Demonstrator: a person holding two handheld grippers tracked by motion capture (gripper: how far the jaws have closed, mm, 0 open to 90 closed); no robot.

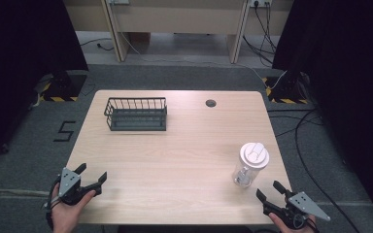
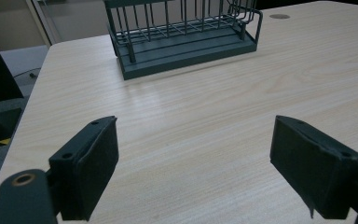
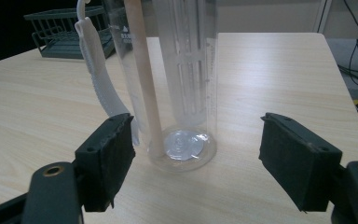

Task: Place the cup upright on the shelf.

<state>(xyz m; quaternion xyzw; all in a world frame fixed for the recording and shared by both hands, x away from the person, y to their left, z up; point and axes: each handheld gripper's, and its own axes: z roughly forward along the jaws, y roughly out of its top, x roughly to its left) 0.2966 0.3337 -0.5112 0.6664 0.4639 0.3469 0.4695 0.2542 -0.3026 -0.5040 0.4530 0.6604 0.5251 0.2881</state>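
Note:
A clear plastic bottle [image 1: 249,167] with a white lid stands upright near the table's front right; in the right gripper view the bottle [image 3: 177,79] rises just beyond the jaws, a white strap hanging at its left side. My right gripper [image 1: 270,190] sits open at the front right edge, just short of the bottle; its jaws [image 3: 196,163] are wide apart with nothing between them. A dark wire basket [image 1: 136,114] rests at the table's back left, also ahead in the left gripper view [image 2: 184,35]. My left gripper [image 1: 91,173] is open at the front left corner, nothing between its jaws [image 2: 193,163].
The light wooden table [image 1: 175,150] has a round cable grommet [image 1: 211,103] near its far edge. Cables trail on the grey floor at the right, and black-and-yellow striped stand bases sit at both far corners. A desk frame stands beyond the table.

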